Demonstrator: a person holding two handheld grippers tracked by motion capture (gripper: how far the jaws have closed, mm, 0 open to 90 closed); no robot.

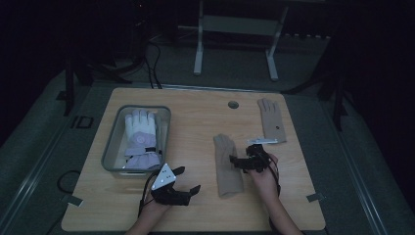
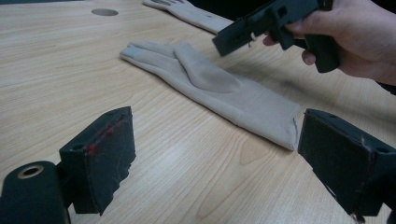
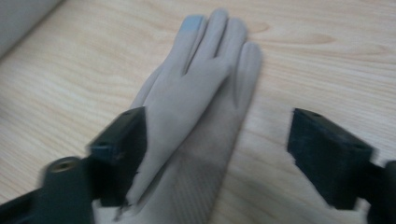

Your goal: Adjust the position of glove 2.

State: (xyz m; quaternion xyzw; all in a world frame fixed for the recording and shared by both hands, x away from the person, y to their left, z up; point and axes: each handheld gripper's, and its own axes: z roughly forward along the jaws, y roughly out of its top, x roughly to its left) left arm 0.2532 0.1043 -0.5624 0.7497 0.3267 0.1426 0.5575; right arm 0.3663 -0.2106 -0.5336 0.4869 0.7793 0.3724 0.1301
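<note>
A beige glove (image 1: 227,164) lies flat on the wooden table (image 1: 195,122), fingers pointing away from me. My right gripper (image 1: 236,164) hovers just over its cuff half, open; in the right gripper view the glove (image 3: 196,93) lies below and between the wide-apart jaws of that gripper (image 3: 217,149), with nothing pinched. My left gripper (image 1: 188,188) rests near the front edge, left of the glove, open and empty. In the left gripper view its jaws (image 2: 219,154) frame the glove's cuff (image 2: 261,112), and the right gripper (image 2: 229,39) shows beyond. A second beige glove (image 1: 271,120) lies at the back right.
A clear plastic bin (image 1: 110,152) at the left holds a white and lavender glove (image 1: 141,134). A small white tag (image 1: 264,141) lies by the second glove's cuff. A round hole (image 1: 233,104) sits near the table's far edge. A metal stand (image 1: 235,29) is behind the table.
</note>
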